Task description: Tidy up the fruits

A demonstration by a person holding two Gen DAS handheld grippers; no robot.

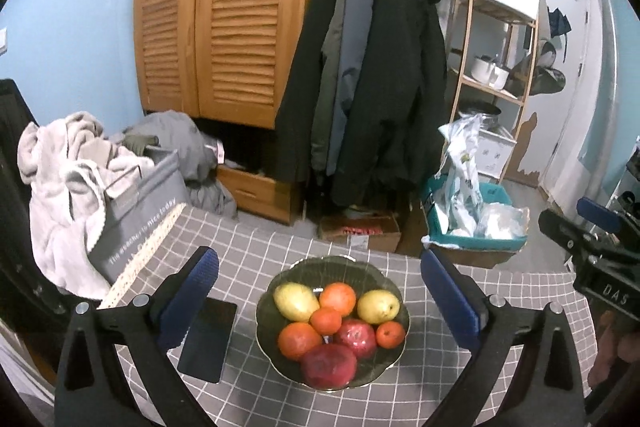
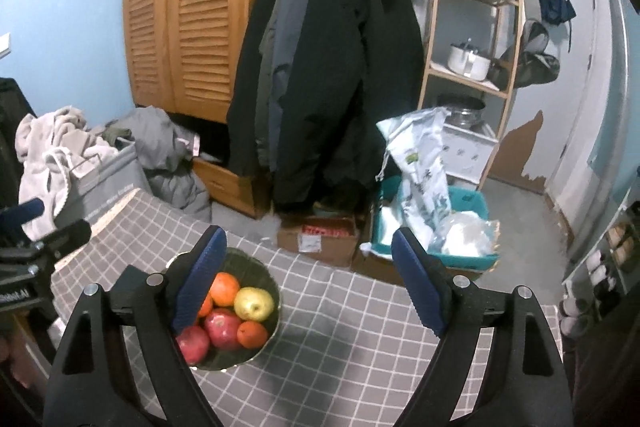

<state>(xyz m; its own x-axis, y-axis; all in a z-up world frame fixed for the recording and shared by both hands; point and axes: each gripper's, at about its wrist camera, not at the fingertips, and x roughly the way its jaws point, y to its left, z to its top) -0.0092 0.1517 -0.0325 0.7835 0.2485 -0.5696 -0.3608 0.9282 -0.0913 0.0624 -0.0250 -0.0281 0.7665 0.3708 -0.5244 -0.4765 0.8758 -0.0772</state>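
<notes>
A table under a grey cloth gridded in white [image 1: 460, 367] carries a dark green scalloped glass bowl [image 1: 394, 289] heaped with fruit: two dark red pomegranates [image 1: 329, 365], two yellow pears [image 1: 296, 301] and several oranges [image 1: 337, 298]. A flat black phone [image 1: 208, 339] lies just beside the bowl. The left gripper [image 1: 318, 301] hangs above the bowl, blue-padded jaws spread wide and holding nothing; the right gripper [image 2: 306, 283] hangs off to the bowl's right, jaws also well apart and empty (its left finger overlaps the rim in its own camera). With all the fruit gathered in the bowl, sorting appears complete; any next move calls only for clearing away.
</notes>
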